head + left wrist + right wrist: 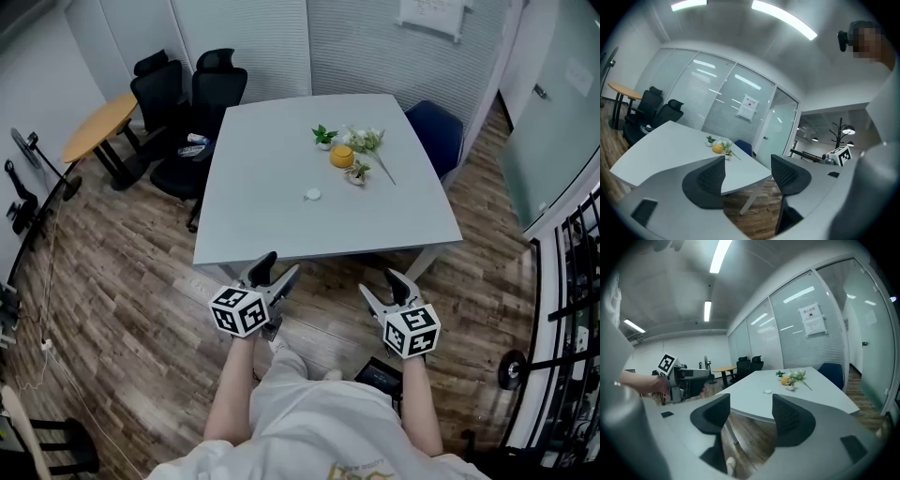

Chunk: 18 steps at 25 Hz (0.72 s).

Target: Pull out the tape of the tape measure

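Note:
A round orange-yellow object (341,157), seemingly the tape measure, lies on the far half of the grey table (272,220) among small potted plants and a flower stem. It also shows in the left gripper view (717,148) and the right gripper view (785,380). A small white disc (312,195) lies nearer the middle. My left gripper (279,266) and right gripper (382,285) hang in front of the table's near edge, short of it, both open and empty. The jaws stand wide apart in the left gripper view (747,171) and in the right gripper view (751,411).
Black office chairs (187,98) and a round wooden table (98,127) stand at the far left. A blue chair (436,131) is tucked at the table's far right corner. Glass partitions close off the back and right. The floor is wood plank.

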Each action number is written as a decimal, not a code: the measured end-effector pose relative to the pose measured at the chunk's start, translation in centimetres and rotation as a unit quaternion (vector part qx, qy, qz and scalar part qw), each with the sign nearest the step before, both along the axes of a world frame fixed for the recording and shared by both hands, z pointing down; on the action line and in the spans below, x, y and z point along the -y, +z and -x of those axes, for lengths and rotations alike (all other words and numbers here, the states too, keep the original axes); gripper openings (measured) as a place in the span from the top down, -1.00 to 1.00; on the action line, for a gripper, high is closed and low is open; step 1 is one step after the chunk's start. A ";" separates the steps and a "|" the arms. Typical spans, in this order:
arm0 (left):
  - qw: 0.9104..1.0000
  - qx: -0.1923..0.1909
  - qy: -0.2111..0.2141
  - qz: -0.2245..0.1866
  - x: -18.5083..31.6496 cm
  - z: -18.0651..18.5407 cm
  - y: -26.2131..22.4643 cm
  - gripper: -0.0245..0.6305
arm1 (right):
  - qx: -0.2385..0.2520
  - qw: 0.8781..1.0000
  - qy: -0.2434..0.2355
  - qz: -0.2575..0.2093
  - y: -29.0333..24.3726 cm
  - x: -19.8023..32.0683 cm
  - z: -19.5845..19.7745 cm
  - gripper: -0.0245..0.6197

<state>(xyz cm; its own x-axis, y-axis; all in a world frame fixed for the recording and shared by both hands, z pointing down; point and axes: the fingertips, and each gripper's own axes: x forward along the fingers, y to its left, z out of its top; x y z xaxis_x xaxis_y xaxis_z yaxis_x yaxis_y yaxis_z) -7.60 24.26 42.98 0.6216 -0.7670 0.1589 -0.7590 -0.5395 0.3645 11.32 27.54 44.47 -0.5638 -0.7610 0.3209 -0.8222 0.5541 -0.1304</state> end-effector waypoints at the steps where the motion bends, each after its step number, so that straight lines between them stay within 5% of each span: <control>1: 1.000 0.003 0.002 0.001 0.0 -0.1 -0.1 0.04 | 0.000 1.000 0.000 0.000 -0.1 0.1 -0.3 0.06; 5: 1.000 0.009 -0.001 0.016 0.8 -0.1 0.1 0.03 | -0.005 1.000 -0.002 -0.001 -0.4 0.9 -1.2 0.06; 12: 0.993 -0.017 0.023 0.115 2.4 0.0 3.3 0.03 | -0.027 1.000 -0.015 0.004 0.4 3.5 -1.2 0.06; 18: 0.993 -0.008 0.012 0.121 5.9 0.2 5.0 0.03 | -0.036 0.999 -0.024 0.028 2.3 6.3 -0.7 0.06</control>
